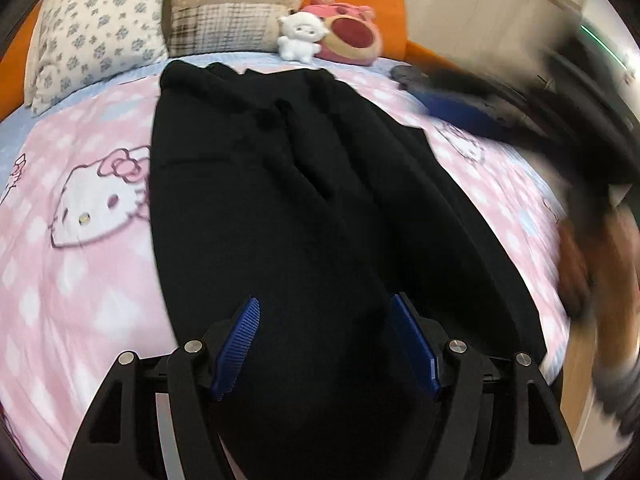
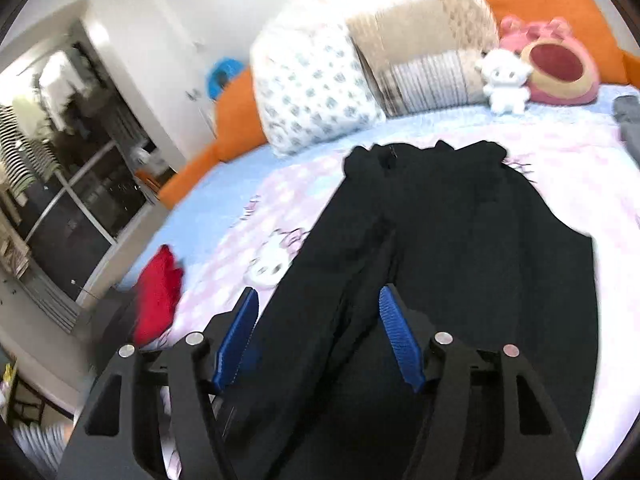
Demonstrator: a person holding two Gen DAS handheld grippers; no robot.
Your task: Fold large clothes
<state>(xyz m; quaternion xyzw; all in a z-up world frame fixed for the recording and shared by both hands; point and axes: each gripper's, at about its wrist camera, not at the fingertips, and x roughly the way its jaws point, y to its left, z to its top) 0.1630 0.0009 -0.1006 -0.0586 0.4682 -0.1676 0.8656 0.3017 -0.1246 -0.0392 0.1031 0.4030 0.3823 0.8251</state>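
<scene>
A large black garment (image 1: 300, 200) lies lengthwise on the pink Hello Kitty bedspread (image 1: 80, 240), its far end near the pillows. My left gripper (image 1: 326, 304) is open above the garment's near end, blue pads apart, nothing between them. In the right wrist view the same black garment (image 2: 460, 220) shows with folds running lengthwise. My right gripper (image 2: 316, 296) is open above its near left part, empty. The right gripper also appears blurred at the right of the left wrist view (image 1: 520, 108).
Pillows (image 1: 100, 36) and a plaid cushion (image 1: 228, 28) line the orange headboard. A white plush (image 1: 298, 38) and a pink plush (image 1: 348, 36) sit behind the garment. A red cloth (image 2: 158, 292) lies at the bed's left edge, a grey cloth (image 2: 628, 120) at the right.
</scene>
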